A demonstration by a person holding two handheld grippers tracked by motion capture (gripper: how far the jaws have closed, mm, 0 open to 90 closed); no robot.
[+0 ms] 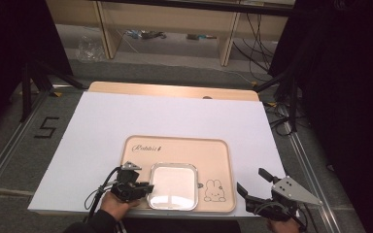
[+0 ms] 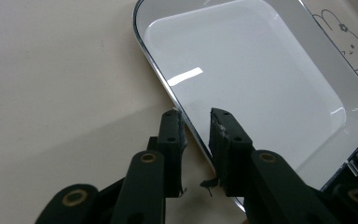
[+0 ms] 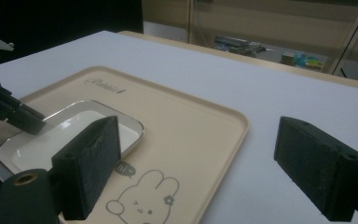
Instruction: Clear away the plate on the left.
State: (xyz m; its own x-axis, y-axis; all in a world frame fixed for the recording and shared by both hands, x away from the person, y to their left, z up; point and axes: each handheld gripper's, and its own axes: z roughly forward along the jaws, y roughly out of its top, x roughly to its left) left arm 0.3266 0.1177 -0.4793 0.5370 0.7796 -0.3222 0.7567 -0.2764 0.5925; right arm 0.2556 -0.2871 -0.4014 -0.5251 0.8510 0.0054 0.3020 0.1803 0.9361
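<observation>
Nearest, at the bottom edge of the high view, a hand (image 1: 114, 204) holds the left gripper (image 1: 145, 187) at the near left of the beige tray (image 1: 175, 145), and the right gripper (image 1: 252, 187) sits off the tray's near right corner, over the white sheet (image 1: 126, 111) that covers the table. Seen in the left gripper view, the left gripper's (image 2: 195, 122) jaws straddle the rim of the shallow metal dish (image 2: 261, 79), one jaw outside over the tray and one inside over the dish floor, with a narrow gap between them; I cannot tell whether they actually pinch the rim. In the right gripper view the right gripper (image 3: 200, 144) has its jaws spread wide with nothing between them, one over the tray near the rabbit drawing (image 3: 144, 200) and the other over the white sheet. That square dish with rounded corners lies flat on the near half of the tray, just left of the rabbit drawing. Cursive lettering (image 1: 145, 148) runs along the tray's far left. Beyond the sheet, a strip of bare wooden tabletop (image 1: 175, 90) shows, then floor with cables (image 1: 257, 34) and wooden shelving legs (image 1: 228, 39).
</observation>
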